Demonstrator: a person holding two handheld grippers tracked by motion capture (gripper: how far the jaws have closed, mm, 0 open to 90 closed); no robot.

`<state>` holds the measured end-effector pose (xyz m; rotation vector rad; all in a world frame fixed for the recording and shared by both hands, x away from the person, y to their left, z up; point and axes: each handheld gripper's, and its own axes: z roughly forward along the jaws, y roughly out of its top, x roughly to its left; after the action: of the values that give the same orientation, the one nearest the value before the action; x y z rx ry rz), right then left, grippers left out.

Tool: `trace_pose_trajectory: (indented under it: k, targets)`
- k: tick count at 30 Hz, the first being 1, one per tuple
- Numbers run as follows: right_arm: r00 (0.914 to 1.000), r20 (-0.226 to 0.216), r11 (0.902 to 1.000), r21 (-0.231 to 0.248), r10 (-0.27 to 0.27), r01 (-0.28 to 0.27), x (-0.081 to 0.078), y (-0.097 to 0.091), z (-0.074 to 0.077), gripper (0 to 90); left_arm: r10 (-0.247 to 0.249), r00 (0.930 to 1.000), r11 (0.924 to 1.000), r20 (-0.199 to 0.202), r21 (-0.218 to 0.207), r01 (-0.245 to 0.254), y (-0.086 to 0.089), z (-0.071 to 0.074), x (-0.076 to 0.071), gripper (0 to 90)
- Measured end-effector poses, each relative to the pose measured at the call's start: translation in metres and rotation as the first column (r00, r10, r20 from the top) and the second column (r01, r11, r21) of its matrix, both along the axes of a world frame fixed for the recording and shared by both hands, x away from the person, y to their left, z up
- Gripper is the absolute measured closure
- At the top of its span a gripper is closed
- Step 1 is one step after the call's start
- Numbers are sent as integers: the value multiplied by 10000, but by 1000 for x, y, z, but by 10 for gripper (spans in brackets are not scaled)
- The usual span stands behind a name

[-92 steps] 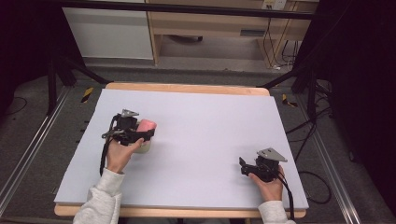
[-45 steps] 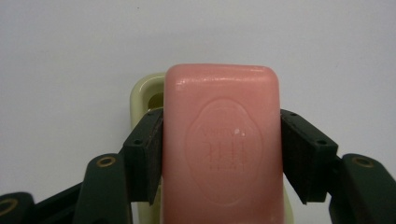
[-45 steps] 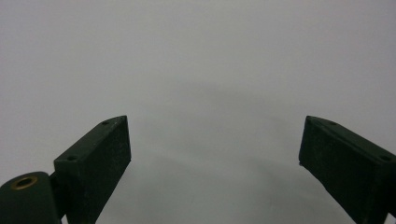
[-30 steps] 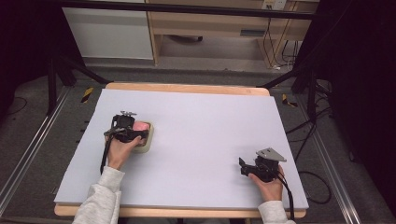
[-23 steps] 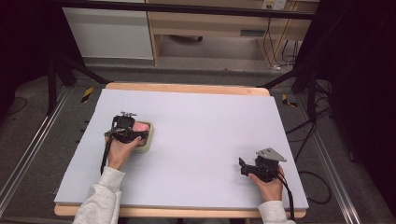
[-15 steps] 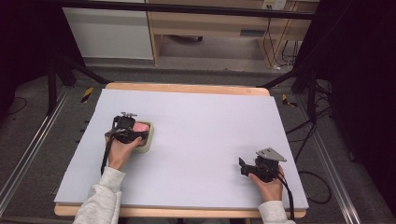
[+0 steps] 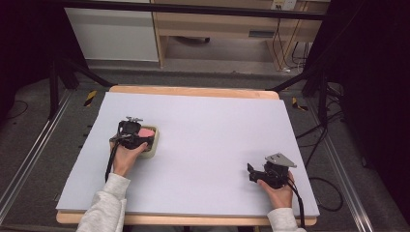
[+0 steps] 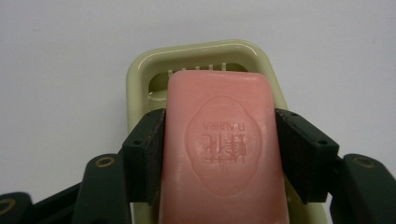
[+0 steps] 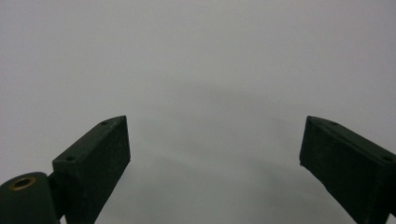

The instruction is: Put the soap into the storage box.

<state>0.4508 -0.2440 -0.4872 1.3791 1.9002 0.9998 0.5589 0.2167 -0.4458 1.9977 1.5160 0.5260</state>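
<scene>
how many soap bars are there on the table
1. The pink soap bar sits over the pale green soap dish at the table's left side, clamped between the left hand-held gripper's jaws. None shows elsewhere.

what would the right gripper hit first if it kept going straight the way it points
Likely nothing soon: the right gripper points left across the bare white table sheet, its open jaws framing blank surface. Depth is unclear.

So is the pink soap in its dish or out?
In. The pink soap lies inside the pale green dish, whose rim shows around it, with the left gripper clamped on its sides.
</scene>
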Motion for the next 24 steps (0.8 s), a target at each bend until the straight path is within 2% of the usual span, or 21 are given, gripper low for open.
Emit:
trace_pose_trajectory:
  k: [5, 12, 14, 18, 21, 22, 24]
  targets:
    - [10000, 8, 10000, -4, -8, 8, 0, 0, 0, 89, -75, 9993, 9997, 353, -238, 83, 2, 7, -3, 344]
    - [10000, 9, 10000, -24, -46, 46, 0, 0, 0, 89, -308, 9955, 9982, 894, -492, 353, 3, 21, -15, 279]
    - [10000, 10, 10000, -22, -50, 50, 0, 0, 0, 89, -409, 9948, 9974, 935, -545, 461, 4, 23, -17, 272]
    - [10000, -1, 10000, -20, -68, 68, 0, 0, 0, 89, -723, 9911, 9946, 1115, -661, 800, 3, 27, -25, 265]
    - [10000, -6, 10000, -28, -80, 80, 0, 0, 0, 88, -911, 9865, 9921, 1358, -733, 1018, 2, 29, -33, 264]
    - [10000, -2, 10000, -31, -86, 86, 0, 0, 0, 88, -985, 9831, 9907, 1545, -784, 1116, 2, 31, -38, 269]
    - [10000, -6, 10000, -32, -86, 86, 0, 0, 0, 88, -987, 9813, 9900, 1650, -832, 1136, 3, 31, -40, 281]
